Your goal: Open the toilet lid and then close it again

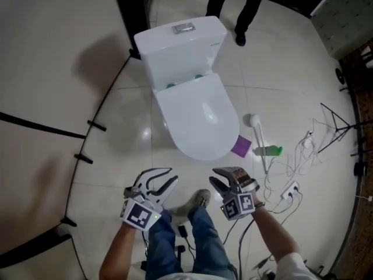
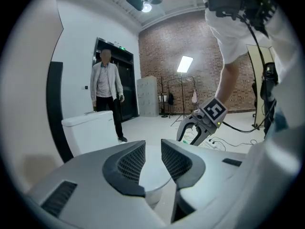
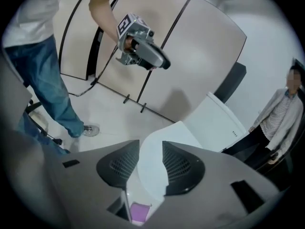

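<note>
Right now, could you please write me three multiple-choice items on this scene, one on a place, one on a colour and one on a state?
1. Where is the flush button?
A. on top of the tank
B. on the tank's front
C. on the wall

2. What colour is the flat piece lying on the floor?
A. yellow
B. purple
C. red

3. How is the toilet lid?
A. raised against the tank
B. taken off
C. down, shut

Answers:
1 A: the head view shows the button set in the tank's top face.
2 B: the piece shows purple against the pale tiles.
3 C: the lid lies flat, with its hinge end at the tank.
</note>
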`<action>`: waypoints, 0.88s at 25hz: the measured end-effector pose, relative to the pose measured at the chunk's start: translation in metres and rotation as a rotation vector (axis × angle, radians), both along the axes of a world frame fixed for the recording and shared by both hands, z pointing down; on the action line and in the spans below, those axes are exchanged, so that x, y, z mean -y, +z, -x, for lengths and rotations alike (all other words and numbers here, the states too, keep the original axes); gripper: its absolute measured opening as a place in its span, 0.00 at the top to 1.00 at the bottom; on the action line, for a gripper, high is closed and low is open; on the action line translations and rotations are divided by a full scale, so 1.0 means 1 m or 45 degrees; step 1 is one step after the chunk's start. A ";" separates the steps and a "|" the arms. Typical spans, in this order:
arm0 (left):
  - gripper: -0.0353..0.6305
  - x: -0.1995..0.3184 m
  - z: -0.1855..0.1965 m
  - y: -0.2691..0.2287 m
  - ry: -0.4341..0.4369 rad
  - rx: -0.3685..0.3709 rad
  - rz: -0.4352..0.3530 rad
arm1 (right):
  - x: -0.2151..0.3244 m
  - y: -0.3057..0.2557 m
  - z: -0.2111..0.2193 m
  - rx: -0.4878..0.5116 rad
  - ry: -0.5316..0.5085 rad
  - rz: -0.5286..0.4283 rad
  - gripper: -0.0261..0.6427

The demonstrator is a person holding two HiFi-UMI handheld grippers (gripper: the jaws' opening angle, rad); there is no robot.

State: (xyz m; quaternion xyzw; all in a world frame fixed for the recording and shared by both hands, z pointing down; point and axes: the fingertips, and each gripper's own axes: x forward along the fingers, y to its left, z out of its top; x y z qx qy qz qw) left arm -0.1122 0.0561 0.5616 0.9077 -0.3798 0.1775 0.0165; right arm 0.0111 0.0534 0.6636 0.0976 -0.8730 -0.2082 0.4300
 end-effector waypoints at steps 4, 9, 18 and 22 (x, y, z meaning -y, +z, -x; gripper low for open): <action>0.80 0.000 -0.001 0.040 0.051 -0.001 0.031 | 0.012 0.079 0.007 -0.114 0.012 -0.073 0.74; 0.80 -0.007 -0.003 0.075 0.067 -0.046 0.078 | 0.041 0.156 0.001 -0.276 0.040 -0.099 0.72; 0.80 -0.006 -0.008 0.099 0.065 -0.071 0.097 | 0.048 0.189 0.002 -0.374 -0.066 -0.130 0.73; 0.80 -0.001 -0.010 0.100 0.053 -0.071 0.105 | 0.045 0.185 0.004 -0.370 -0.106 -0.109 0.77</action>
